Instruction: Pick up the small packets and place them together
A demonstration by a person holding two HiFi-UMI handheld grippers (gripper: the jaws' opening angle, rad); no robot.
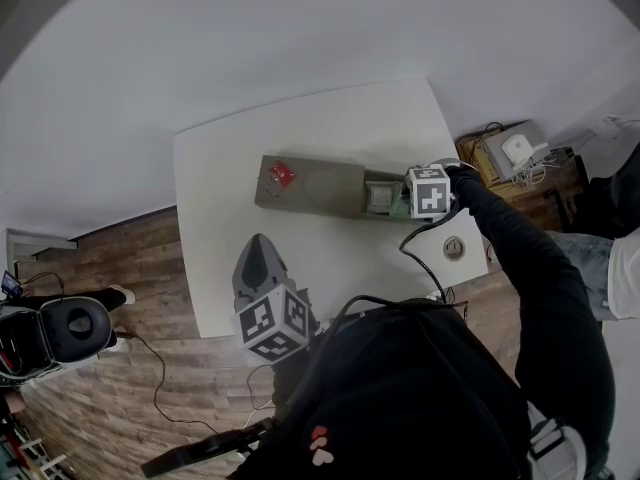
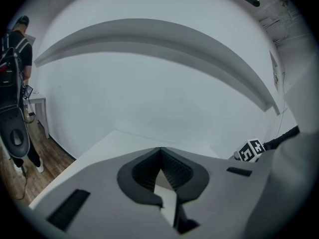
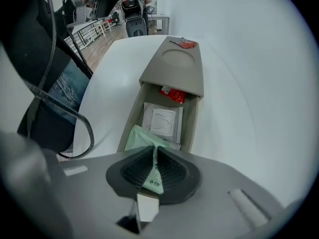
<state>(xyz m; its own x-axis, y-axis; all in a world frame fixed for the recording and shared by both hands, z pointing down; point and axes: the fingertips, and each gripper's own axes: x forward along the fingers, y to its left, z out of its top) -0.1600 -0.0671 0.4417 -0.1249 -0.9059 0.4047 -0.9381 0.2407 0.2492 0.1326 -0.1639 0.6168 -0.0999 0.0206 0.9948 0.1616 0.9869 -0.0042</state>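
A white tabletop point(image 1: 225, 228) stands with its far edge against a plain white wall point(image 1: 250, 38). Brown wood-plank floor point(image 1: 110, 388) runs along its left and near sides. At the far right, just beside the tabletop, a low wooden cabinet point(image 1: 548, 190) carries grey devices and cables. A black rounded seat-like object point(image 1: 62, 330) stands on the floor at the near left. The light is soft and even.

Left gripper point(image 2: 160, 150), fingers together, white table point(image 2: 119, 146)

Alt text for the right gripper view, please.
The right tool is shut on a pale green packet, over the open end of a long beige box on a white table. Inside lie a white packet and a red packet; a second red packet rests on the box's lid.
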